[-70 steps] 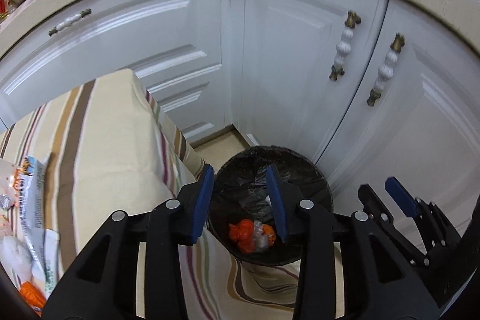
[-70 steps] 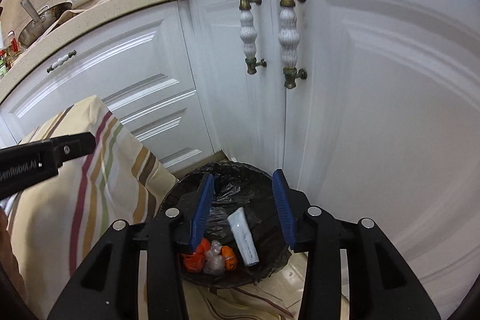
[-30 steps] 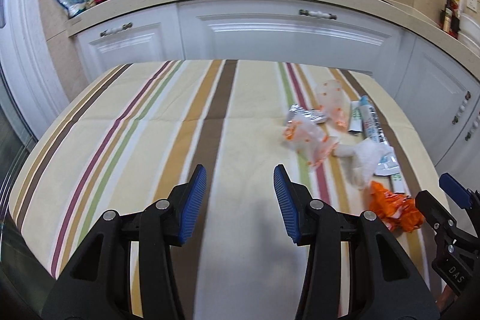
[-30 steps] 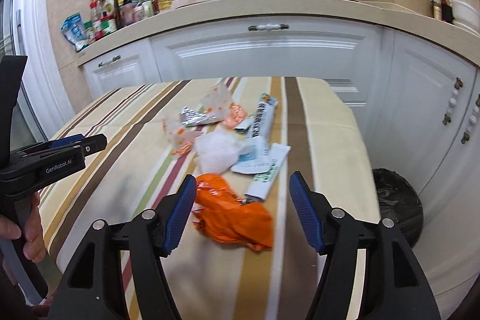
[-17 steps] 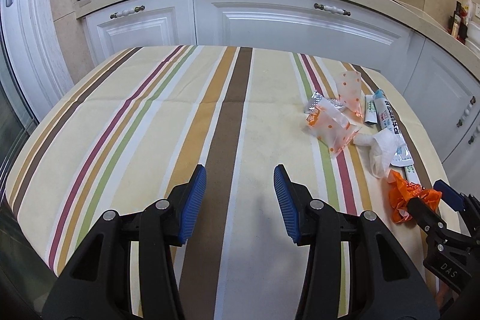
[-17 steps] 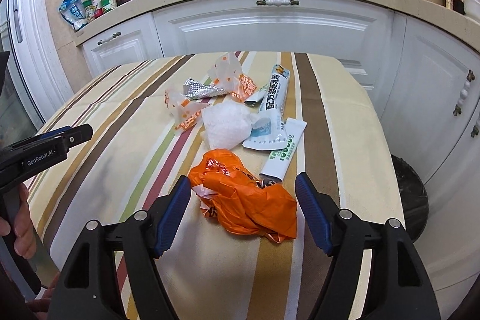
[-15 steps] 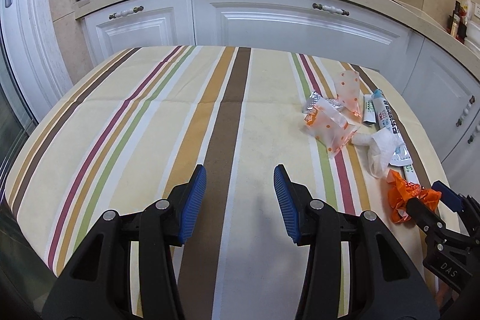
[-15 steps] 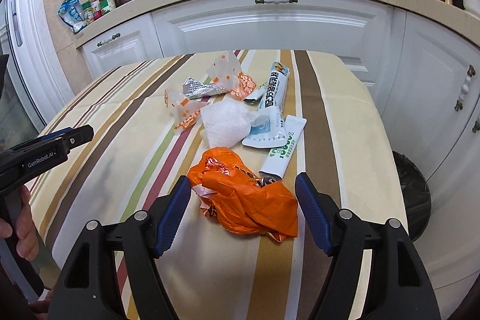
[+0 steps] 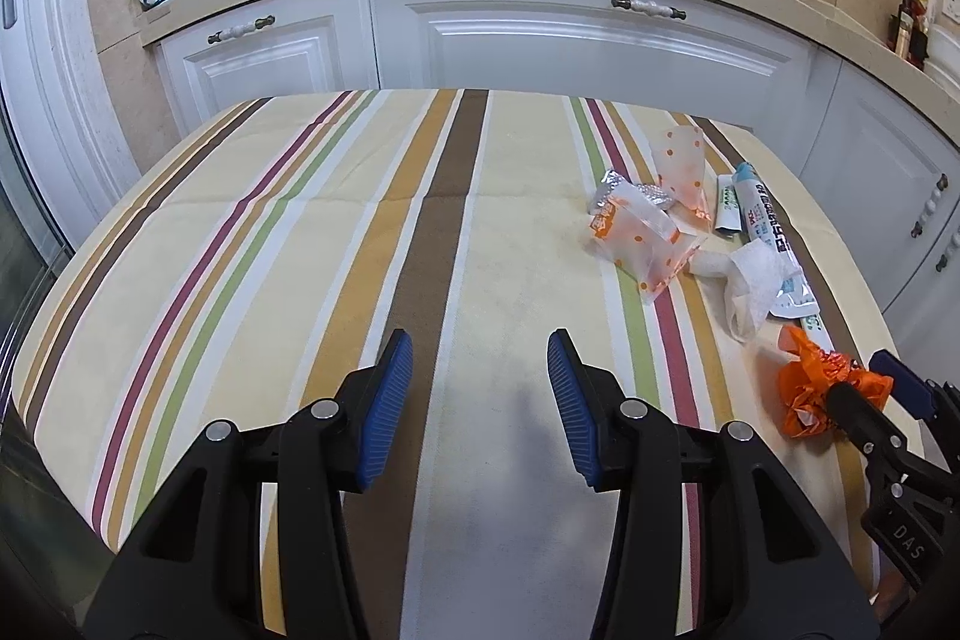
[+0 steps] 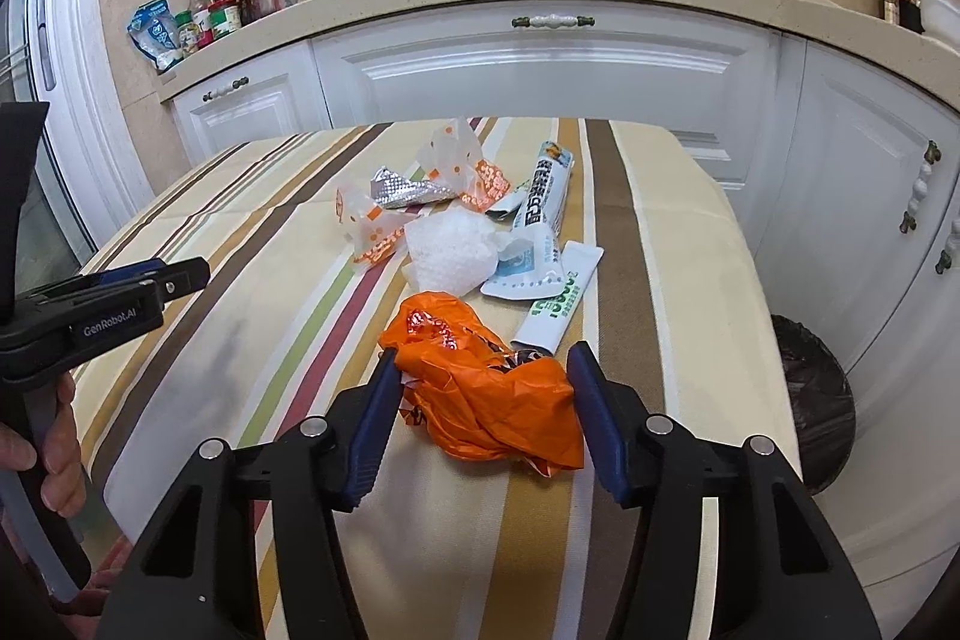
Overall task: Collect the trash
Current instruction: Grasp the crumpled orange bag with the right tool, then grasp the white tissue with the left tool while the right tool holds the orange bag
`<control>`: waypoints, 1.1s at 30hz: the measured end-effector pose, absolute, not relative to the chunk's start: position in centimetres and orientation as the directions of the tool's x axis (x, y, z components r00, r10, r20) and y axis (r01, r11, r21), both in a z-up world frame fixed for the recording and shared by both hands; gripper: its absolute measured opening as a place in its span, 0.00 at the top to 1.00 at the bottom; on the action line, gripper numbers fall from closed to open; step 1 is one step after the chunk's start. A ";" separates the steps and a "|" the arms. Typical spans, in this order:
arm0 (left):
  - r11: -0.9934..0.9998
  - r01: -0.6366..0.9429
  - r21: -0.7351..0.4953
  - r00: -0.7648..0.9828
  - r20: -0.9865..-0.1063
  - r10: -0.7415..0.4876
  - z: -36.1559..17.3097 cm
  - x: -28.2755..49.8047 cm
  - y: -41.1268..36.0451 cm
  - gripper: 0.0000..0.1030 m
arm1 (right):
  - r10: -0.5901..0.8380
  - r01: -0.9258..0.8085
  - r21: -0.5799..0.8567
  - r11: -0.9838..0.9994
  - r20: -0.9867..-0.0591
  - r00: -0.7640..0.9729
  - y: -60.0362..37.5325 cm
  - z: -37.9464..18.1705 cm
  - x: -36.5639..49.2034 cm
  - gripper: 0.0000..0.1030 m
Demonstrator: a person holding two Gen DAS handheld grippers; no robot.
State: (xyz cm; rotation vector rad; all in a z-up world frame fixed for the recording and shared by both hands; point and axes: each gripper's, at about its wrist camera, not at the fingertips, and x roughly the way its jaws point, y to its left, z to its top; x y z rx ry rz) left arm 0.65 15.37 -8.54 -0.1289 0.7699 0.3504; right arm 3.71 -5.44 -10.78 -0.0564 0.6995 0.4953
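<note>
While my right gripper (image 10: 483, 388) is closing its jaws around the crumpled orange plastic bag (image 10: 489, 391) at the striped table's (image 10: 660, 232) near right, I am holding the left gripper (image 9: 480, 400) apart, empty. Risk: slack film slipping out before the bin (image 10: 810, 400).

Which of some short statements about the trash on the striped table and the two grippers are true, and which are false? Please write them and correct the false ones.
1. The orange plastic bag lies between the jaws of the right gripper, which have just been closing. True.
2. The left gripper holds a wrapper. False: nothing is between its jaws; it is over bare tablecloth.
3. The crumpled white tissue lies in the bin. False: it lies on the table, beyond the orange bag.
4. A black-lined bin stands on the floor beside the table. True.
5. The table holds only one piece of trash. False: several pieces lie there.
</note>
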 end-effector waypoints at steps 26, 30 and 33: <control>0.989 -0.148 0.017 0.700 -0.705 0.117 -8.7 7.2 6.3 0.56 | 0.256 -0.253 0.081 0.964 -0.533 0.807 -13.1 -8.2 7.5 0.46; 0.991 -0.130 0.025 0.688 -0.718 0.108 -9.4 8.8 5.4 0.56 | 0.245 -0.230 0.096 0.968 -0.537 0.807 -14.4 -8.6 8.3 0.46; 0.992 -0.120 0.031 0.677 -0.729 0.105 -9.9 9.8 4.8 0.56 | 0.238 -0.220 0.098 0.970 -0.543 0.805 -15.0 -8.9 8.7 0.46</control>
